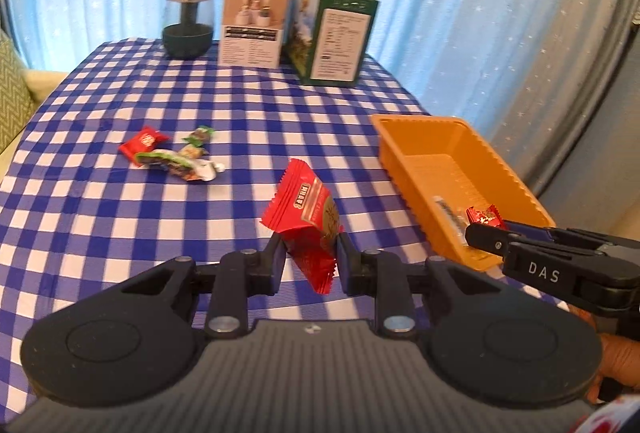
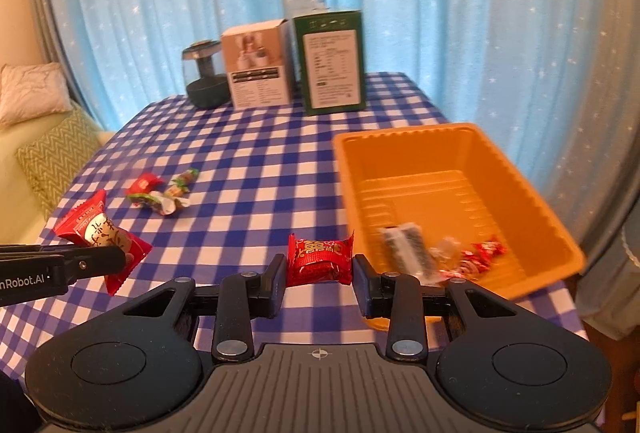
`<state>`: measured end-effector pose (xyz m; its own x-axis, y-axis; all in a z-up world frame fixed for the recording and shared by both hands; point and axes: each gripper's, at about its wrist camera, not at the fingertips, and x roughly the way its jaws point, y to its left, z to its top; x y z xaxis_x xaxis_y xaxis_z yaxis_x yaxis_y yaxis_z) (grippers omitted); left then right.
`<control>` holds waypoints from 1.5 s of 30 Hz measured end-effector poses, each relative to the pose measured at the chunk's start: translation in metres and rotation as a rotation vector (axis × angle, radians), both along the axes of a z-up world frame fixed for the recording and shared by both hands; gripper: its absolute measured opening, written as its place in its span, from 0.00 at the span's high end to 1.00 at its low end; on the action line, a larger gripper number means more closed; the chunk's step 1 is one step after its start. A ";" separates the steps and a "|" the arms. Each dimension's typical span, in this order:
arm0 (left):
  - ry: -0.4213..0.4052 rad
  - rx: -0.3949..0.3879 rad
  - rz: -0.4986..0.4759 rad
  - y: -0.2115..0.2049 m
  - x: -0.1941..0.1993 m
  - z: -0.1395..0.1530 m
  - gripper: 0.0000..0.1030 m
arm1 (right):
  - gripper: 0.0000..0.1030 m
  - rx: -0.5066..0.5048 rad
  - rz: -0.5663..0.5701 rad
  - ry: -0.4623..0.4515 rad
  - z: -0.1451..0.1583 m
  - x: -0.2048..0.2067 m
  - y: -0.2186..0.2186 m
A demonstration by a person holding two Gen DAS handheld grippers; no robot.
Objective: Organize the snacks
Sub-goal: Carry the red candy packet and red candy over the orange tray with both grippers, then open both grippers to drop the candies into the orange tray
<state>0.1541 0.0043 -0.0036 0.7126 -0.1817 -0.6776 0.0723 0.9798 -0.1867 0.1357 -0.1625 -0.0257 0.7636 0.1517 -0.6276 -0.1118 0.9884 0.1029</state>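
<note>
A red snack packet [image 1: 310,223] is held between the pads of the left hand-held gripper [image 1: 308,253], lifted above the surface [image 1: 100,233]. A small red candy [image 2: 320,261] is pinched in the right hand-held gripper [image 2: 320,275], just left of the orange tray [image 2: 540,209]. The tray is seen at the right side of the surface, near the right edge. Inside it, at its near end, a dark packet [image 2: 406,247] and red wrapped candies [image 2: 480,253] are found. A little pile of snacks [image 1: 172,155] is left on the cloth, to the left and farther off, well apart from the tray.

The surface is covered by a blue and white checked cloth. At the far edge, a dark jar [image 1: 187,23], a white box [image 1: 254,23] and a green box [image 1: 334,37] are stood in a row, the two boxes side by side. Between the pile and the tray, a wide bare stretch of cloth is seen. Behind the surface, light blue curtains [image 2: 440,13] with small stars are hung. At the left, cushions [image 2: 56,149] are seen past the edge of the surface.
</note>
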 end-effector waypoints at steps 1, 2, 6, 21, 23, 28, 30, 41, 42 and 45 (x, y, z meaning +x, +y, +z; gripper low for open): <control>-0.002 0.000 -0.008 -0.005 0.000 0.001 0.77 | 0.65 0.001 -0.009 -0.003 0.002 -0.002 -0.004; -0.004 0.000 -0.018 -0.009 0.000 0.003 0.77 | 0.65 0.001 -0.017 -0.007 0.003 -0.004 -0.008; -0.012 0.002 -0.051 -0.028 -0.001 0.007 0.77 | 0.65 0.004 -0.045 -0.016 0.009 -0.010 -0.023; -0.018 -0.001 -0.168 -0.092 0.017 0.009 0.77 | 0.65 0.025 -0.157 -0.034 0.022 -0.015 -0.081; -0.019 0.004 -0.188 -0.101 0.020 0.009 0.77 | 0.65 0.028 -0.169 -0.033 0.022 -0.013 -0.086; -0.019 0.008 -0.224 -0.120 0.029 0.007 0.77 | 0.65 0.031 -0.186 -0.030 0.020 -0.007 -0.097; -0.018 0.008 -0.234 -0.126 0.034 0.006 0.77 | 0.65 0.030 -0.191 -0.026 0.019 -0.004 -0.100; 0.010 0.012 -0.277 -0.152 0.057 -0.008 0.77 | 0.65 0.031 -0.211 -0.011 0.010 0.019 -0.122; 0.013 0.013 -0.280 -0.154 0.059 -0.010 0.77 | 0.65 0.031 -0.213 -0.010 0.009 0.022 -0.124; 0.020 0.017 -0.287 -0.160 0.065 -0.014 0.77 | 0.65 0.030 -0.219 -0.005 0.006 0.029 -0.128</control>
<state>0.2196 -0.1553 -0.0174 0.6199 -0.3627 -0.6958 0.3435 0.9227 -0.1749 0.1647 -0.2909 -0.0198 0.7833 0.0005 -0.6216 0.1049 0.9855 0.1330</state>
